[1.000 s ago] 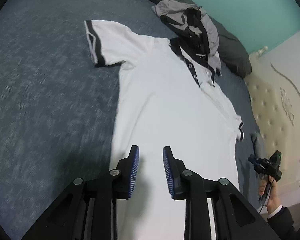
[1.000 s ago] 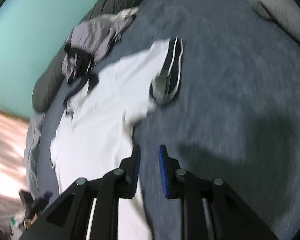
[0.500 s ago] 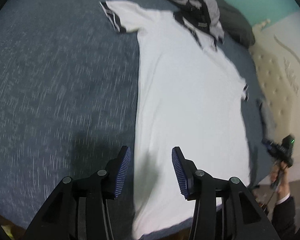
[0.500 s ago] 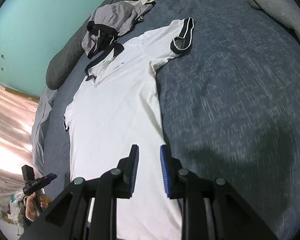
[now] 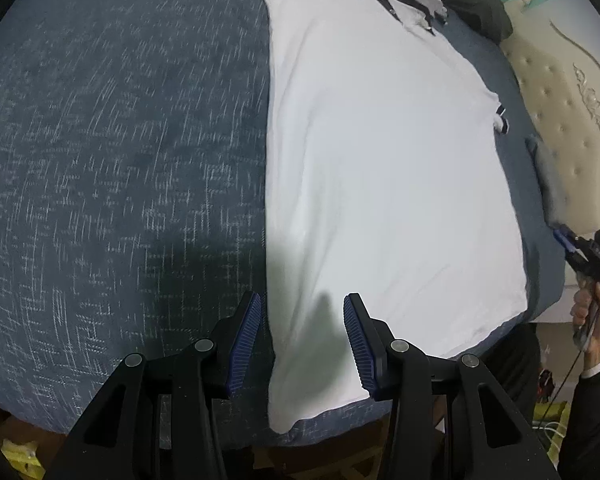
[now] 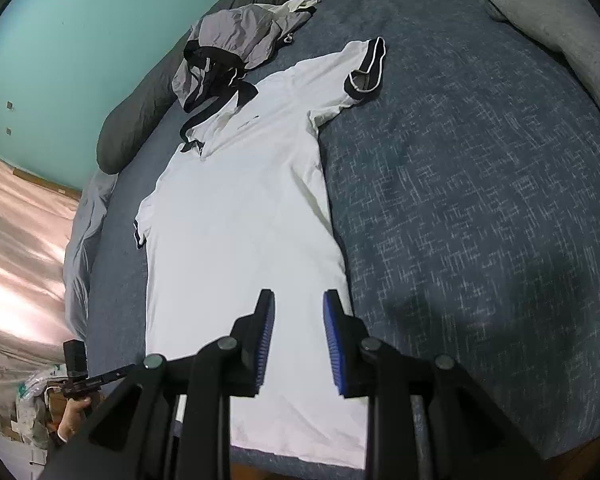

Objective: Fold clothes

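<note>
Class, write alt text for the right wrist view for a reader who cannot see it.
A white polo shirt with black trim lies flat, face up, on a blue bedspread. The right gripper hovers over its hem, jaws apart and empty. A crumpled grey garment rests at the collar.

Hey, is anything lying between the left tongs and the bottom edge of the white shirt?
Nothing visible. The left tongs hang open right above the white shirt, whose lower part lies bare on the bed.
</note>
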Action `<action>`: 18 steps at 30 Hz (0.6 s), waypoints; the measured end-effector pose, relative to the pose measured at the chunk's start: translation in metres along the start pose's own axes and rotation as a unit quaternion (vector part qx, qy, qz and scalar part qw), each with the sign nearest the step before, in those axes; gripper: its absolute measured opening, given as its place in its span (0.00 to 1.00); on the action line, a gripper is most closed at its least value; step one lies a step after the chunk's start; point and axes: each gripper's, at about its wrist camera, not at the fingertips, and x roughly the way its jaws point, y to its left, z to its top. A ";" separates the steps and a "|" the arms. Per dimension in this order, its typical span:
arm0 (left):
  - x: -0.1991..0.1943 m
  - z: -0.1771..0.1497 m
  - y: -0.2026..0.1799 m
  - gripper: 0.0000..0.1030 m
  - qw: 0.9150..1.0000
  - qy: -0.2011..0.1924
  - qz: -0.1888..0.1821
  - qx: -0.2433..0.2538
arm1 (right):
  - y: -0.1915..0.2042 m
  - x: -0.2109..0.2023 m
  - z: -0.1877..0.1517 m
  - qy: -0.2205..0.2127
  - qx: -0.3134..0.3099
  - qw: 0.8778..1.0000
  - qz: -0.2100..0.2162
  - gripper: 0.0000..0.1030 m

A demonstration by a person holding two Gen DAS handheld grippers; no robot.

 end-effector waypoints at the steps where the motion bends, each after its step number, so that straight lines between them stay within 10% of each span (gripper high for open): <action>1: -0.001 -0.001 0.002 0.46 1.000 0.000 0.000 -0.003 | 0.001 0.000 -0.002 0.001 -0.002 1.000 0.000 0.24; 12: -0.014 -0.012 0.027 0.46 1.000 -0.008 0.012 -0.026 | -0.011 0.012 -0.029 0.053 0.001 0.998 -0.028 0.25; 18: -0.023 -0.020 0.031 0.46 1.000 -0.012 0.006 -0.025 | -0.020 0.030 -0.046 0.096 0.006 0.993 -0.067 0.43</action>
